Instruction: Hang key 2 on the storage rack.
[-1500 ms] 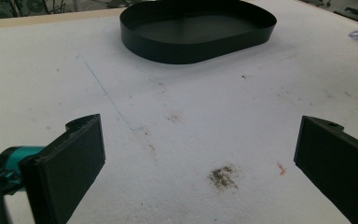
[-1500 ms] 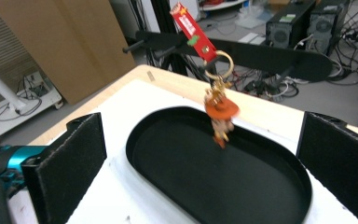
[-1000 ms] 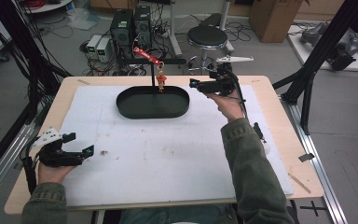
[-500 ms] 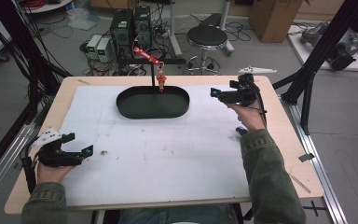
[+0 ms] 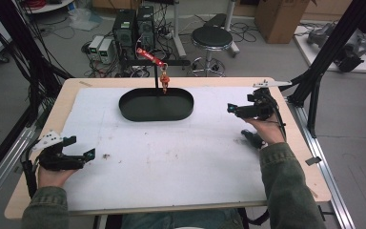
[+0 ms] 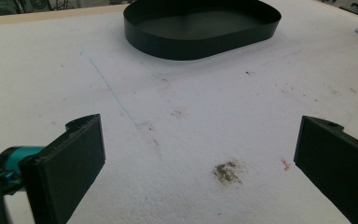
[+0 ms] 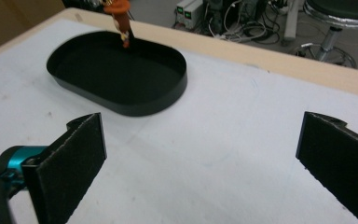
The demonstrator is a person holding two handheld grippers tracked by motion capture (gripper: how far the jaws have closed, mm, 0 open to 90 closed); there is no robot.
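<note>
One black oval tray (image 5: 156, 105) on the white foam mat (image 5: 171, 157), far side of the table, well ahead of both grippers. Tray interior looks bare in both gripper views. One small orange-red keychain charm (image 5: 164, 84) hangs from a black stand (image 5: 155, 67) right at the tray's far rim; from the right gripper view the charm (image 7: 120, 16) dangles just over the far wall, not resting on the tray floor as far as can be told. A red strap (image 5: 151, 56) is clipped at the stand's top.

Two grippers, one per hand. Left gripper (image 5: 86, 155) sits low at the near left edge of the mat, jaws spread wide, nothing between them; tray (image 6: 200, 29) lies ahead and slightly right of it, well apart. One brown stain (image 6: 226, 171) on the mat between its jaws. Right gripper (image 5: 231, 109) is held off to the tray's right, jaws spread wide, nothing pinched; tray (image 7: 116, 72) ahead-left of it.

Versus half a second ago: right gripper has moved a little further from the tray toward the table's right edge. Left gripper unchanged. Tray and charm unmoved.
</note>
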